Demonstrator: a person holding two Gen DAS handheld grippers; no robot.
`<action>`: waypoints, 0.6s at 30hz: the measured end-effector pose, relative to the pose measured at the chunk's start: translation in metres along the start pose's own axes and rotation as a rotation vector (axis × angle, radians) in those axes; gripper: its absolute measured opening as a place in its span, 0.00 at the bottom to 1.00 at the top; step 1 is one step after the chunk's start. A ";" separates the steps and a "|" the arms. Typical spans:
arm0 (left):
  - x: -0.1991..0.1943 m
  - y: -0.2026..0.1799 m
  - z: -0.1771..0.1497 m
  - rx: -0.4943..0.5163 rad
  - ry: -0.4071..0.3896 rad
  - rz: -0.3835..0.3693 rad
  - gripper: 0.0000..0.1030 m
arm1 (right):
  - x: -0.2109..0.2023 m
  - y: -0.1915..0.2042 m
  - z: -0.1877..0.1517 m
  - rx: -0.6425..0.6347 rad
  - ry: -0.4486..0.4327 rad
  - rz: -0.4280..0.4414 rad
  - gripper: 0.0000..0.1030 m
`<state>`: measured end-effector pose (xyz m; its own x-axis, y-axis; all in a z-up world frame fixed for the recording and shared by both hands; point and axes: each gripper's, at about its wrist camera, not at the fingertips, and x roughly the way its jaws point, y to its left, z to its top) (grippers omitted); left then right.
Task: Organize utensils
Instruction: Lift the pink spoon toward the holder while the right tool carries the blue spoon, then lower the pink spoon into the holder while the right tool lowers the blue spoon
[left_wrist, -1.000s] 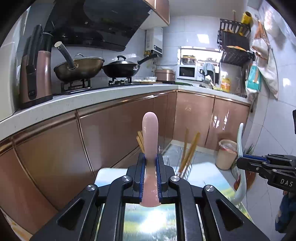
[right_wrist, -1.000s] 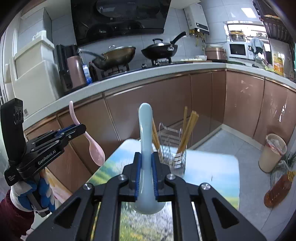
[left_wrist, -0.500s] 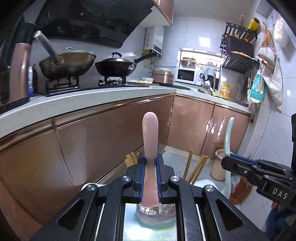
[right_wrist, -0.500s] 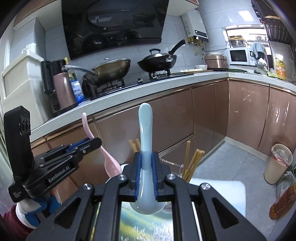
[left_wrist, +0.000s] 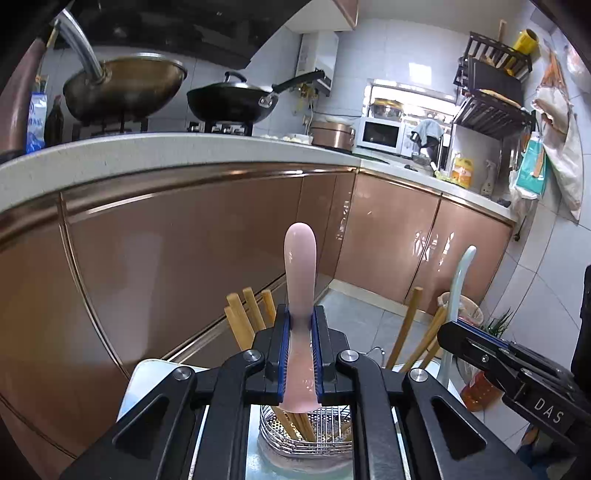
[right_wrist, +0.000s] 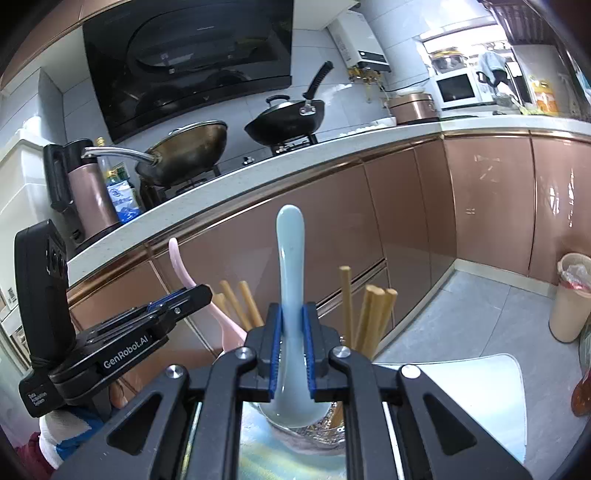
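Tongs left grip pink spoon | tongs right grip blue spoon

Glossy table, wire utensil basket on it

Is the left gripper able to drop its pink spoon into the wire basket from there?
Probably yes. The left gripper holds the pink spoon bowl-down right over the wire basket; only the chopsticks crowd it.
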<state>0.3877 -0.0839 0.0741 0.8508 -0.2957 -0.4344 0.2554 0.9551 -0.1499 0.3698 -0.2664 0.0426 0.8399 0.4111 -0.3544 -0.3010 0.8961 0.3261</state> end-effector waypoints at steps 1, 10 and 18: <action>0.003 0.001 -0.001 -0.004 0.005 0.001 0.10 | 0.003 0.000 -0.002 -0.001 -0.002 -0.003 0.10; 0.019 0.001 -0.017 -0.009 0.023 0.007 0.10 | 0.019 -0.002 -0.021 -0.039 -0.026 -0.070 0.11; 0.032 0.003 -0.029 -0.042 0.061 -0.004 0.11 | 0.031 -0.016 -0.037 -0.004 0.007 -0.096 0.11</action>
<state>0.4022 -0.0908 0.0340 0.8198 -0.3011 -0.4870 0.2379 0.9528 -0.1886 0.3837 -0.2623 -0.0062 0.8617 0.3246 -0.3901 -0.2214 0.9322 0.2865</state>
